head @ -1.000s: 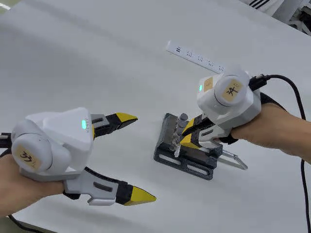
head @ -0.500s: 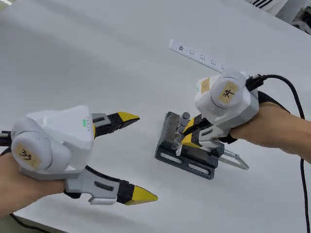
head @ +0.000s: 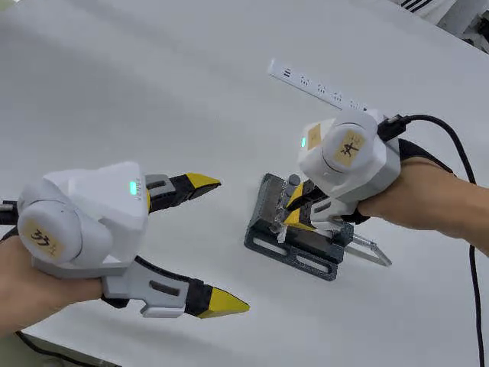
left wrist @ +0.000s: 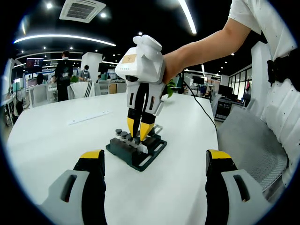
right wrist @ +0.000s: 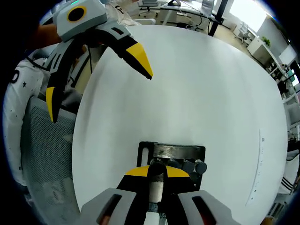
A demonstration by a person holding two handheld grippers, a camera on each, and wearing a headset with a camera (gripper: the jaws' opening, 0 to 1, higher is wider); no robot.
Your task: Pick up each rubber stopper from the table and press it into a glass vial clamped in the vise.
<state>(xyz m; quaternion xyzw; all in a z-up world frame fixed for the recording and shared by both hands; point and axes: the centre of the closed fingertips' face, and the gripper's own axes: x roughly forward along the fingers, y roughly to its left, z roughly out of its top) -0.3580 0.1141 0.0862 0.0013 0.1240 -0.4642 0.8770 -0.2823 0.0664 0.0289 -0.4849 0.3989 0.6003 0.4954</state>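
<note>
Grey rubber on glass calls for a straight push. At 4 o'clock in the head view, the right gripper (head: 294, 212) stands over the vise (head: 267, 245). Its jaws are clenched on a dark stopper (right wrist: 157, 167), as far as the right gripper view lets me tell. That stopper sits at the near end of the row of vials (head: 276, 228). More stoppers (head: 293, 181) top the vials toward 12 o'clock of it, and these look already seated.

The left gripper (head: 214, 242) hangs at 8 o'clock, released, its jaws wide and holding nothing. It is well apart from the vise, over bare table (head: 153, 76). A strip (head: 321, 86) lies at 1 o'clock, out of the way.

I judge the step in hand to be the press itself. To do it well:
- Drive the stopper down along the vial's own axis, with no lean toward 3 or 9 o'clock, since a sideways load could crack the glass or cock the plug.
- Hold the yellow tips high on the rubber so they meet neither the vial's rim nor the capped neighbour just beside it.
- Push steadily rather than jab.
- Let go only when the stopper sits level with the others.
- Lift straight up after release so the plug is not dragged back out.
</note>
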